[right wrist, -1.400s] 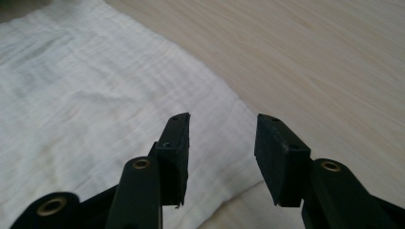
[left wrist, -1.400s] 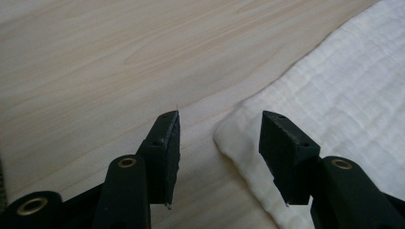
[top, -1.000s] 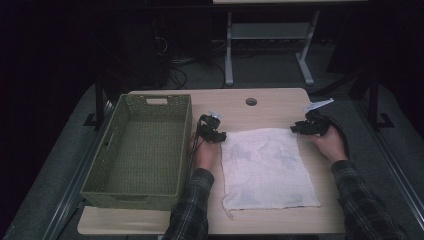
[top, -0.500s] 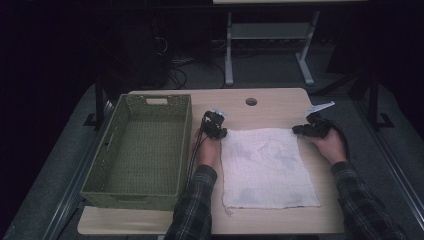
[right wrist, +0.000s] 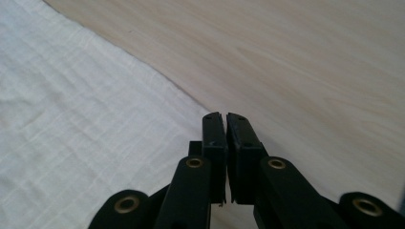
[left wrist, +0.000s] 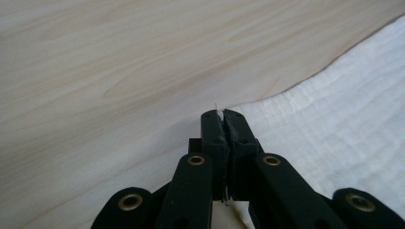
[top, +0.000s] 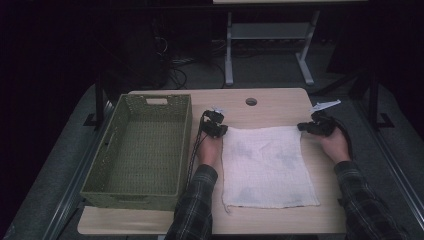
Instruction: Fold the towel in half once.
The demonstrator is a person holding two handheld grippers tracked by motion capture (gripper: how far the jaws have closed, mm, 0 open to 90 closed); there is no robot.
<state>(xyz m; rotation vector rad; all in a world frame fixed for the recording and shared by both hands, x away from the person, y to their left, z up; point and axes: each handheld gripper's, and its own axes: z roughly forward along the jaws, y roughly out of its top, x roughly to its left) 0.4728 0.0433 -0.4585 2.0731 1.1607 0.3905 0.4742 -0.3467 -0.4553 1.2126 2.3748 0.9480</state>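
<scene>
With both hand-held grippers pinching far corners of white cloth (top: 265, 165): left hand-held gripper (left wrist: 223, 117) grips few threads; right hand-held gripper (right wrist: 224, 117) hold unclear; slip risk on lifting from counter (top: 280, 102).

We saw a white cloth (top: 267, 167) lying spread flat on the light wooden tabletop, to the right of the green basket. It was roughly square, with a fine woven grid texture and a few faint grey patches across its middle. Its far edge ran nearly straight, and its near edge sat close to the table's front, with a short thread or corner trailing at the near left. In the left gripper view the cloth's (left wrist: 334, 138) far left corner was pinched, slightly rippled. In the right gripper view its edge (right wrist: 86, 124) ran diagonally, lying flat.
</scene>
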